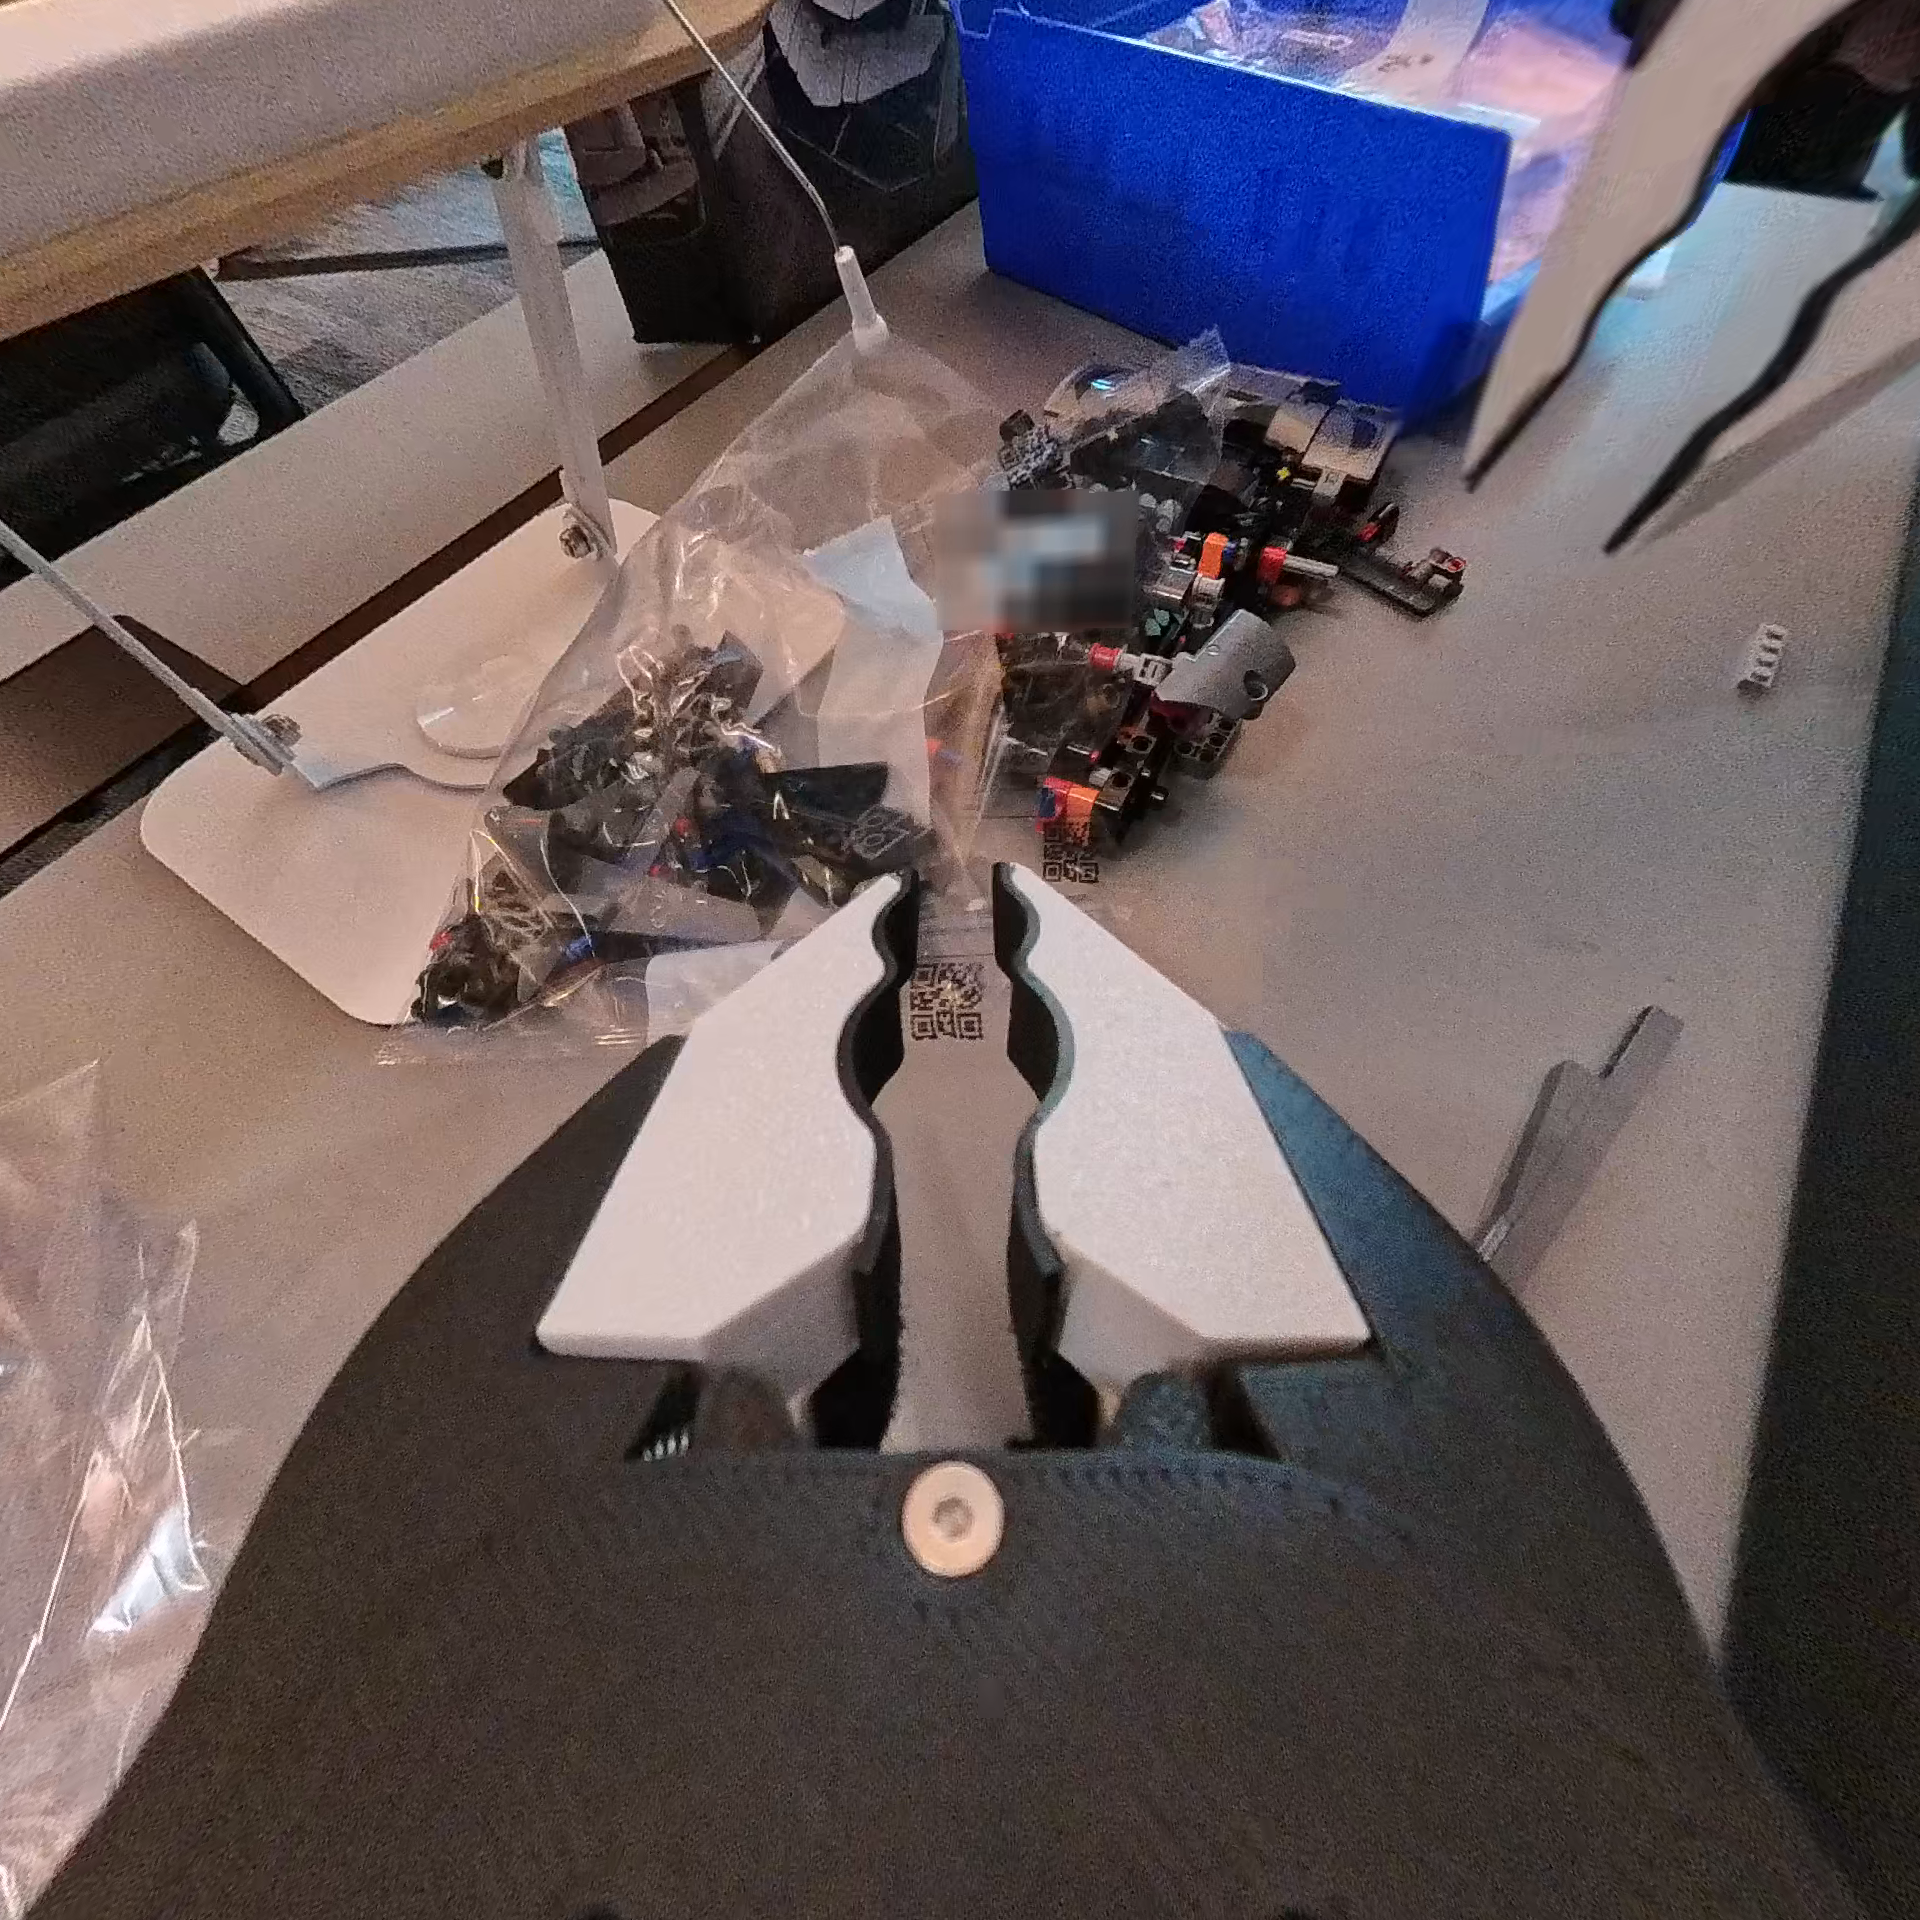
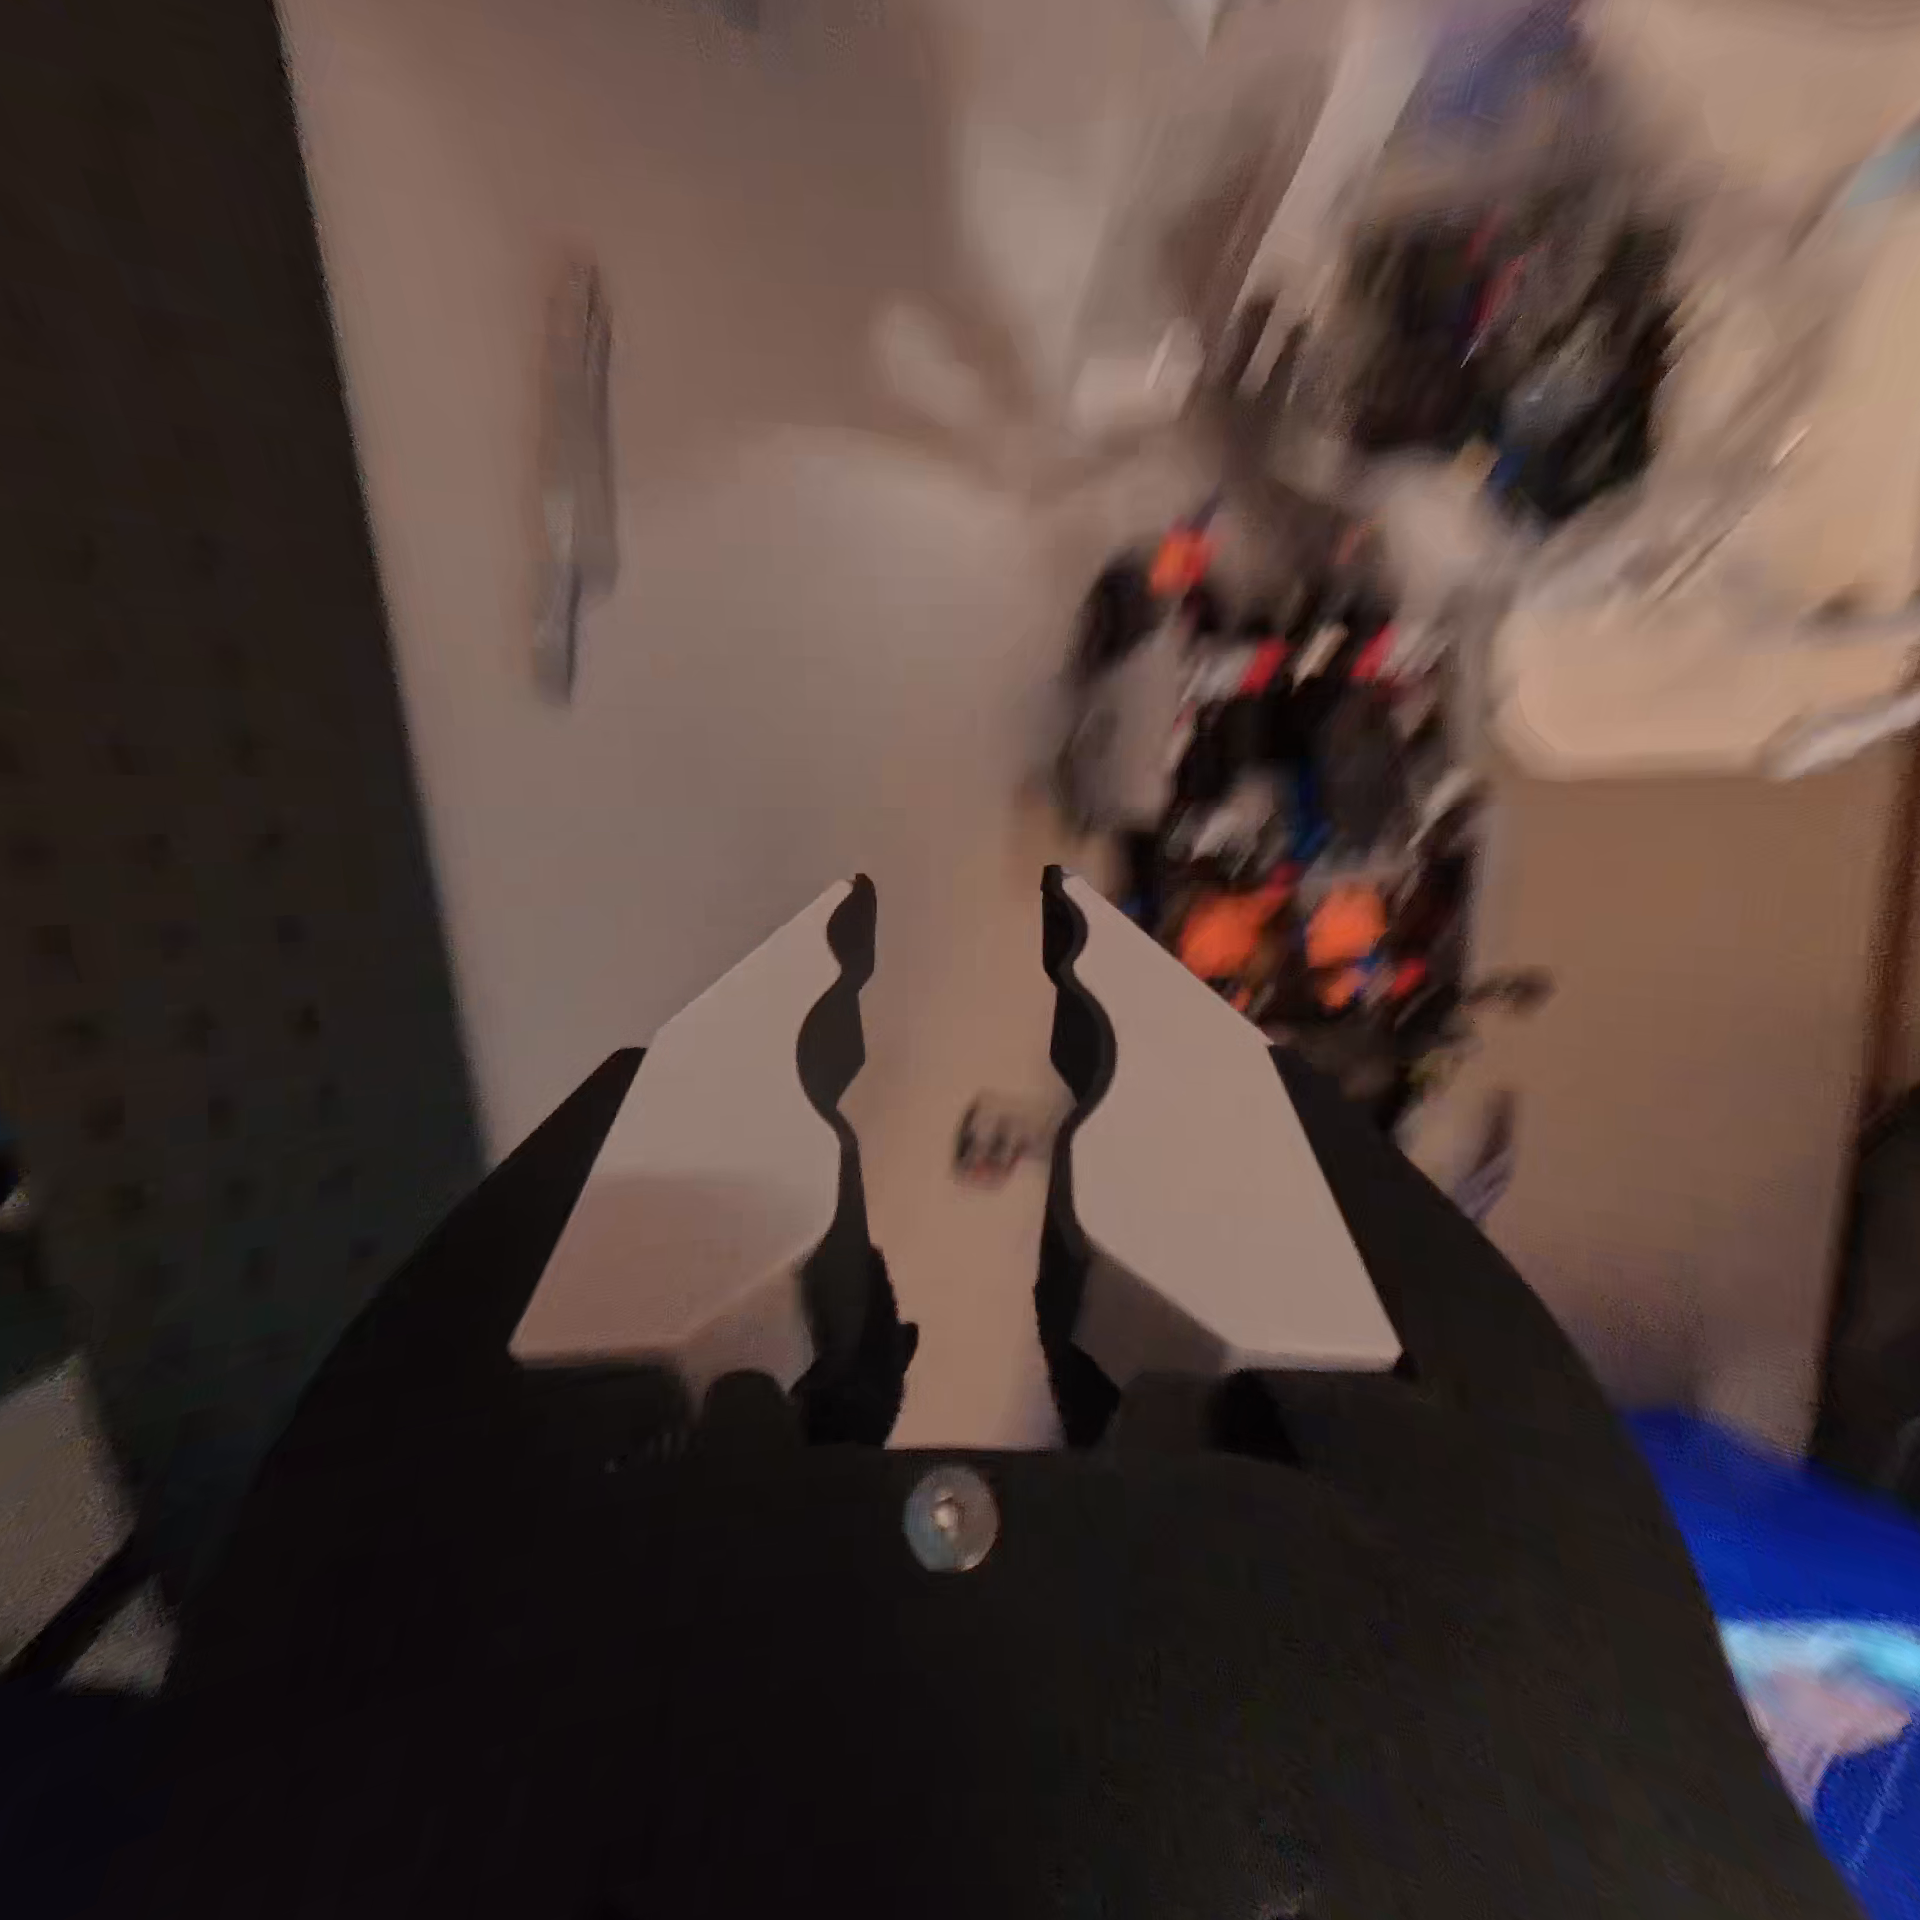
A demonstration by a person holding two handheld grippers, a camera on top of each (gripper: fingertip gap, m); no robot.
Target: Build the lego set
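A partly built model [image 1: 1226, 582] of black, grey and orange-red pieces is seen lying on the grey table [image 1: 1455, 935], just in front of the blue box [image 1: 1247, 208]; in the blurred right wrist view it shows as a dark mass with orange patches [image 2: 1288, 831]. Beside it, touching or nearly so, a clear bag [image 1: 686, 790] of dark pieces is spread partly over the white lamp base [image 1: 260, 883], and it is judged unopened or at least largely full, though its seal cannot be made out. A small grey brick [image 1: 1763, 657] is left loose on the table, well apart from the model, and a flat grey tool [image 1: 1569, 1132] lies nearer the table edge. More clear plastic [image 1: 94, 1403] is seen at the left border. The left gripper [image 1: 951, 883] is held low over the bag's near edge with its fingers slightly parted and nothing between them. The right gripper [image 2: 958, 883] is likewise parted and empty, above the table and near the model; it also shows blurred at the upper right of the left view. The build is judged to be somewhere in its middle: a chassis-like core is assembled, while a whole bag of parts and the loose brick remain to be fitted. No piece is in hand now.
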